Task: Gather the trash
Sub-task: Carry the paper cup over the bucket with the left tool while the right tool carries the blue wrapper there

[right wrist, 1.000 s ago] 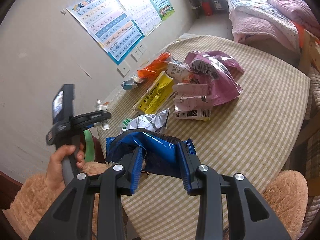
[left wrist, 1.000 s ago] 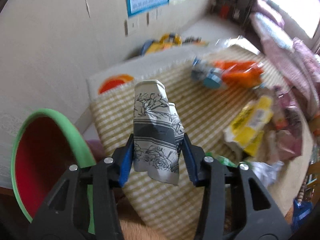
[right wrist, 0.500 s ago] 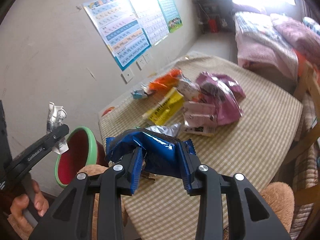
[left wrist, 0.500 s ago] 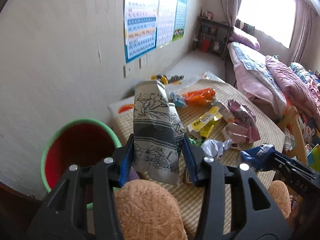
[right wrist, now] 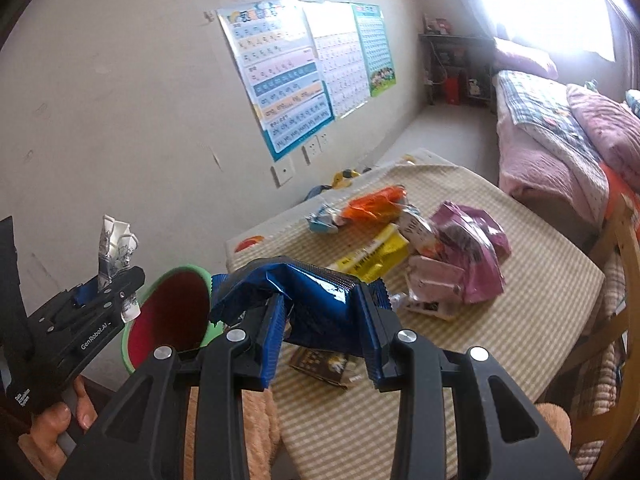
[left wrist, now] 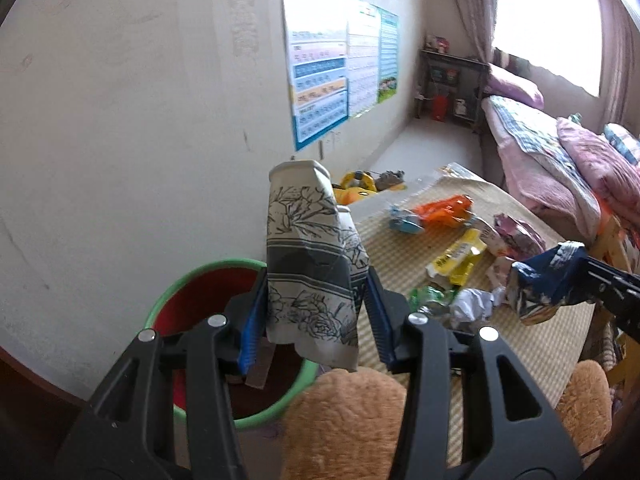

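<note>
Left claw (left wrist: 314, 320) clamped on floral carton (left wrist: 308, 264), bin (left wrist: 176, 300) just below-left; right claw (right wrist: 324, 332) clamped on blue wrapper (right wrist: 316, 292).

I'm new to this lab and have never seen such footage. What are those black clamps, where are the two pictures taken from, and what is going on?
There is no robot here: a person holds a hand-operated clamp in each hand, and each carries a wide-angle camera looking forward along its two fingers. One picture comes from the left clamp, the other from the right.

The left gripper is shut on a crumpled paper wrapper printed with grey flowers, held above a red bin with a green rim beside the table. The right gripper is shut on a blue foil wrapper.

More trash lies on the checked tablecloth: an orange packet, a yellow packet, a pink bag and a ball of crumpled paper. Posters hang on the wall, and a bed stands behind.
</note>
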Demonstrator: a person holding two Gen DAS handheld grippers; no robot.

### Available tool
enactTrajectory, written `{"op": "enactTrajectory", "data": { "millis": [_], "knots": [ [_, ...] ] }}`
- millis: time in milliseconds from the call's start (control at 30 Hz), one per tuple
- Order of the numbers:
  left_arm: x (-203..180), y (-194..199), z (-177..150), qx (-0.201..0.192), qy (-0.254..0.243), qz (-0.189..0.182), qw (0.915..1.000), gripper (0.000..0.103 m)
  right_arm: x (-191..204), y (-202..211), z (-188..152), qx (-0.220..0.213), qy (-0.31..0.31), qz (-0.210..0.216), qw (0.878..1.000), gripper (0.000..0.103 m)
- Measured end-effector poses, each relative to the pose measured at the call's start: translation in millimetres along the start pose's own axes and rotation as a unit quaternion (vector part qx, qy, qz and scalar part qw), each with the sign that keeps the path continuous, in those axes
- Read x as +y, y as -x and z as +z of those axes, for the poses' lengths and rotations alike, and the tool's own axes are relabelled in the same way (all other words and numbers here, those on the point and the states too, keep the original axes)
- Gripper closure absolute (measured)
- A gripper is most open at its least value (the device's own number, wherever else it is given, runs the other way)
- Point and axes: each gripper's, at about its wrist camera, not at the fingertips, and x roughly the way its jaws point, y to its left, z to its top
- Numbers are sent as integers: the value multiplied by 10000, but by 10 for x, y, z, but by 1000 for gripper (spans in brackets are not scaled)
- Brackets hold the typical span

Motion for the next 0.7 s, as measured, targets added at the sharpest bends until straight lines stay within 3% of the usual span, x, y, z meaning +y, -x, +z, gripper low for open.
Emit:
{"op": "enactTrajectory", "data": {
  "millis": [433,700],
  "knots": [
    [643,-138,-136,184,503,544,9971,59,619,-349,114,168,578,326,9977,70],
    [1105,-327,-310,519,905,932,9902,59,1029,-704,109,415,884,593,9935,70]
  ]
}}
